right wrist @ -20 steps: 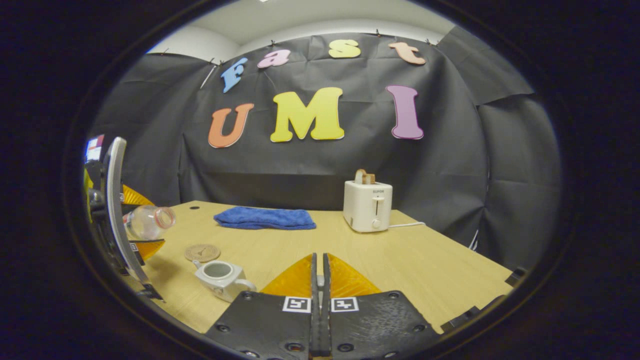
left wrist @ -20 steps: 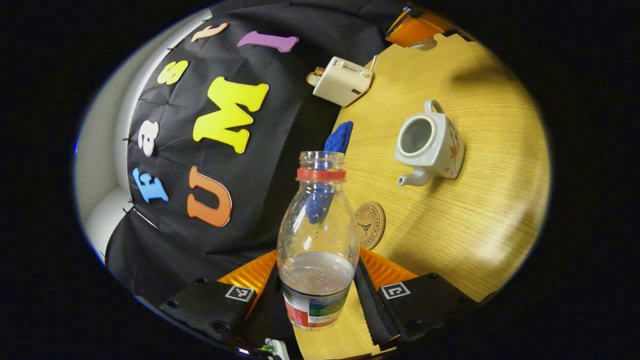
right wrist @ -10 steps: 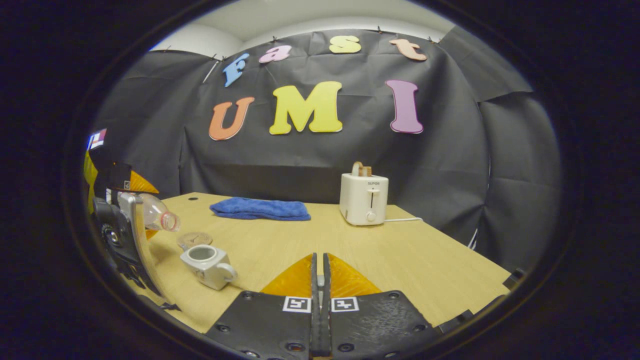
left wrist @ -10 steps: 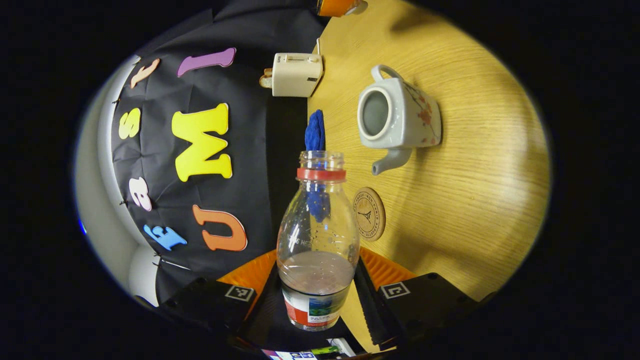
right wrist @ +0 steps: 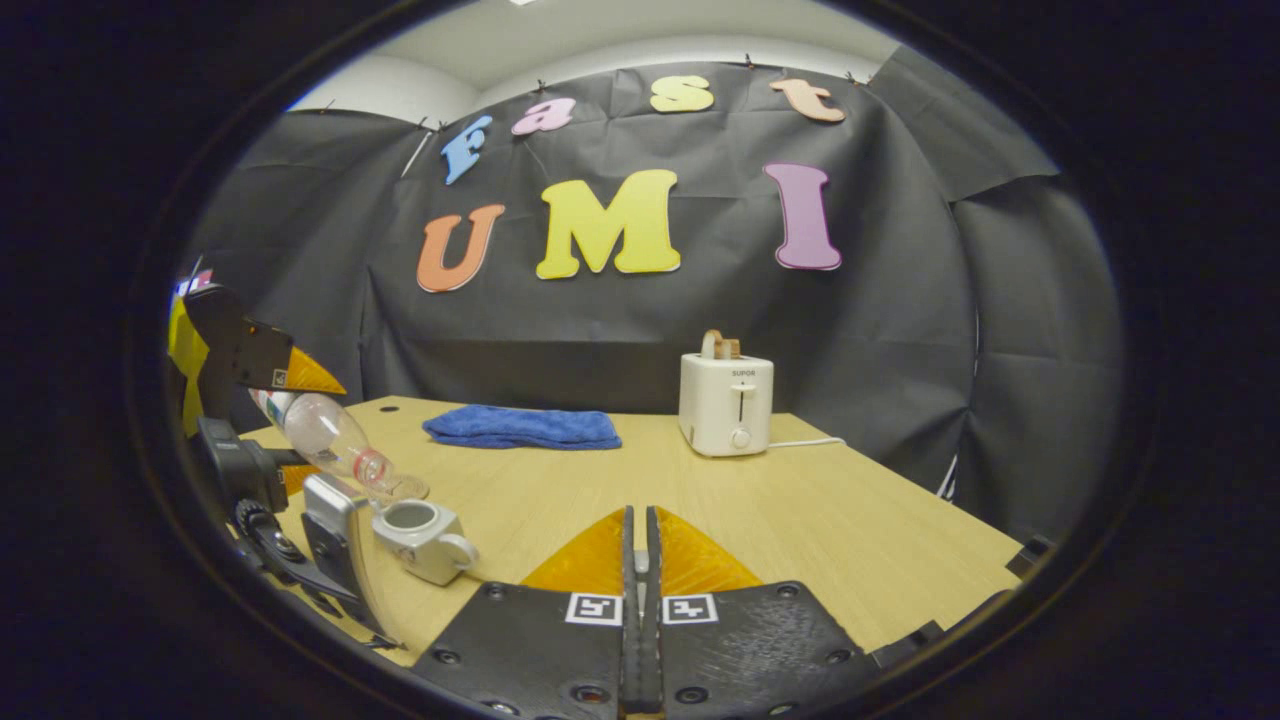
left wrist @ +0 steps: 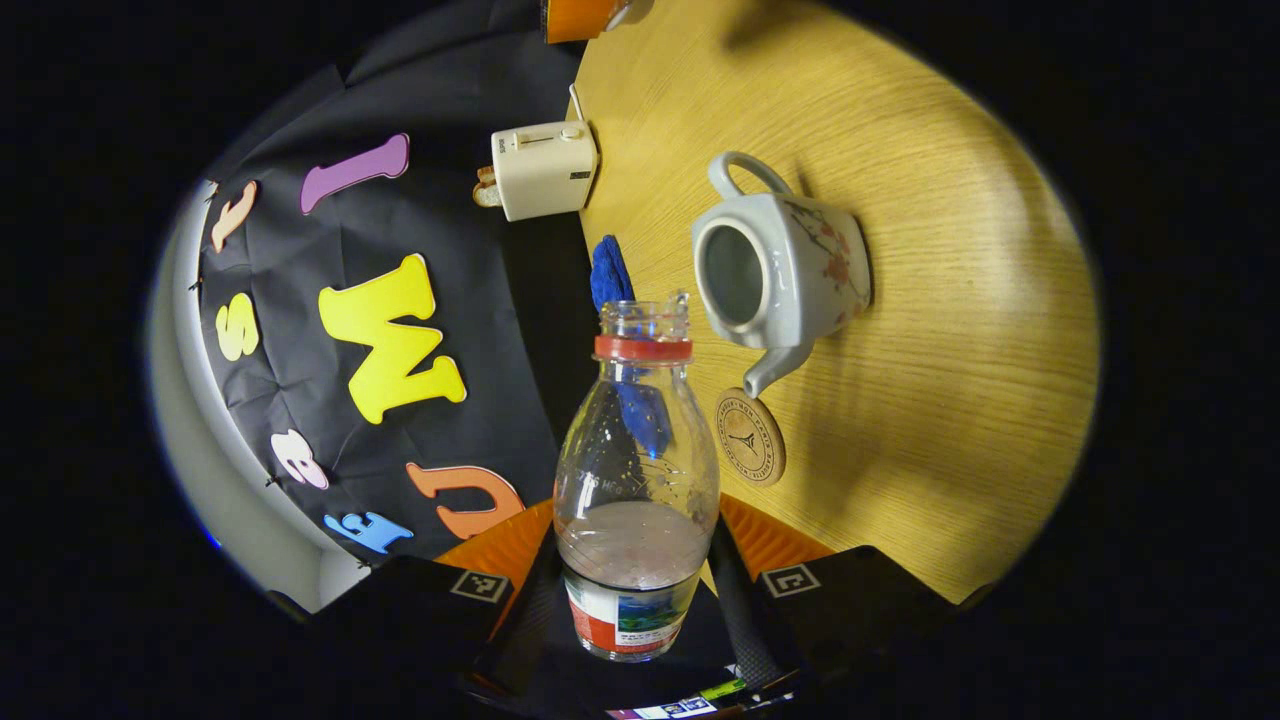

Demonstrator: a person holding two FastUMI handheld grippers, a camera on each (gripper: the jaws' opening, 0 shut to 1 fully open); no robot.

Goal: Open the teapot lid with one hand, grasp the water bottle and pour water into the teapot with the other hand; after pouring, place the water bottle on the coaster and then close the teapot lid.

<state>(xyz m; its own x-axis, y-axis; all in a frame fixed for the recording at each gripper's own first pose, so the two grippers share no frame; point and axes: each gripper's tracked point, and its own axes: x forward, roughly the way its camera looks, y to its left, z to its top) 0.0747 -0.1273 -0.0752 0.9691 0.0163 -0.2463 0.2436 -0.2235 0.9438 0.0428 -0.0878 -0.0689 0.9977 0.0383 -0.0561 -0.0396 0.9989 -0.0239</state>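
Bottle (left wrist: 637,470) sits clamped in your left gripper (left wrist: 636,585), bottom centre of the left gripper view, both fingers pressing its lower body by the label. It's uncapped, tipped neck-down, w/ some water still in it. In the right gripper view, lower left, you see its mouth right over the open teapot (right wrist: 425,525). Teapot (left wrist: 780,270) has no lid on; in the left gripper view it's centre-right of frame on the table (left wrist: 950,330), spout pointing at the coaster (left wrist: 750,437), which lies just beside it, bare.

Your right gripper (right wrist: 637,560), bottom centre of the right gripper view, has its fingers pressed together; can't tell if anything's pinched between them.

Toaster (right wrist: 727,402) and blue cloth (right wrist: 520,427) sit mid-frame at the table's far edge.
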